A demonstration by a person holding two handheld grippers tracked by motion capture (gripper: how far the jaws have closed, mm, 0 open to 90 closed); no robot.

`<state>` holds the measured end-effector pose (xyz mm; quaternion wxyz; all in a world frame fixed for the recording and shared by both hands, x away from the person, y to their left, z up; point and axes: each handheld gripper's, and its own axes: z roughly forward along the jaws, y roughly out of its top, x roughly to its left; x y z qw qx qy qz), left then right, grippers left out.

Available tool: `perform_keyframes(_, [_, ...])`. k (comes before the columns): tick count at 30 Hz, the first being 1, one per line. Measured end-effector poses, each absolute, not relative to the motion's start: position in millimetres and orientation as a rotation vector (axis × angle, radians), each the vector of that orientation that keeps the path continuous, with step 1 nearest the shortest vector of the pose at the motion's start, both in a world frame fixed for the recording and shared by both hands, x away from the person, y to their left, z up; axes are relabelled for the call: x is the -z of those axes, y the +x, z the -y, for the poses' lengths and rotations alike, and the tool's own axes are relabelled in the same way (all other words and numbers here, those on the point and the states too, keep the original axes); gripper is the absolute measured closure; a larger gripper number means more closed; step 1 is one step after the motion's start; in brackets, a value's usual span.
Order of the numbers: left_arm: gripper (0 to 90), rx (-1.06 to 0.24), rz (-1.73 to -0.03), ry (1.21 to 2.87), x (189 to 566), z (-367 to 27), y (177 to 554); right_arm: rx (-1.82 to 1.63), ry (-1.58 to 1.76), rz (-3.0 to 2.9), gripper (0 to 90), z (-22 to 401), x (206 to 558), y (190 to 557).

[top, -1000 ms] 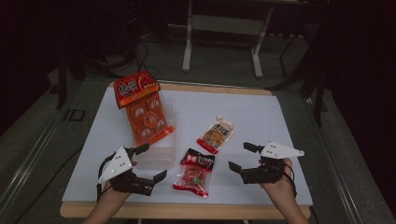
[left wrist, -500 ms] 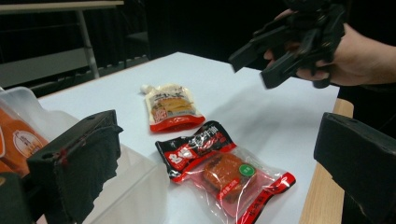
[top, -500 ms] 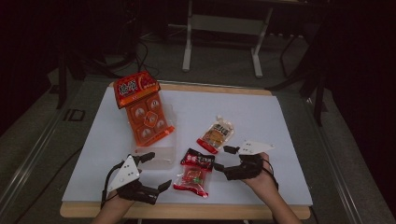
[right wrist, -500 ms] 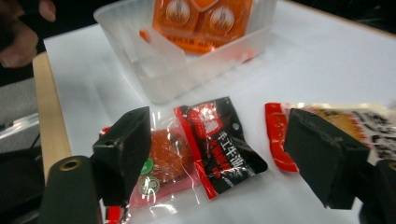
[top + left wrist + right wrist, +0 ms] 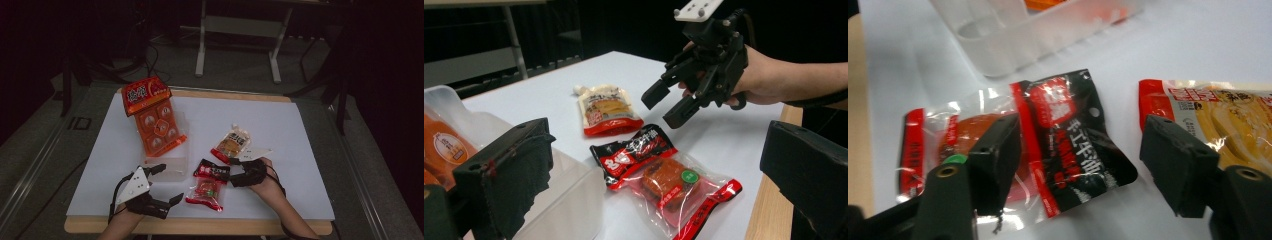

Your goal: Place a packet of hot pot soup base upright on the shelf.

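Closing in: high view has your right gripper now down at the black snack packet, 3 o'clock side, jaws narrowing but nothing pinched. Left gripper view: left gripper gapes empty. Right gripper view: packet between jaws, untouched; grasp looks imminent.
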<state>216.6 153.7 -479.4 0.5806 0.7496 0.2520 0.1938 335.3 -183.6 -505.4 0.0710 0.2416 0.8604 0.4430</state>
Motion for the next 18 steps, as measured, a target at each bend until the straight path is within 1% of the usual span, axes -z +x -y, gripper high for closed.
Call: perform_keyframes(18, [1.0,-0.453,-0.595,1.759,483,-154,218,-1.206,0.787,-2.696,33.6,178,532,349])
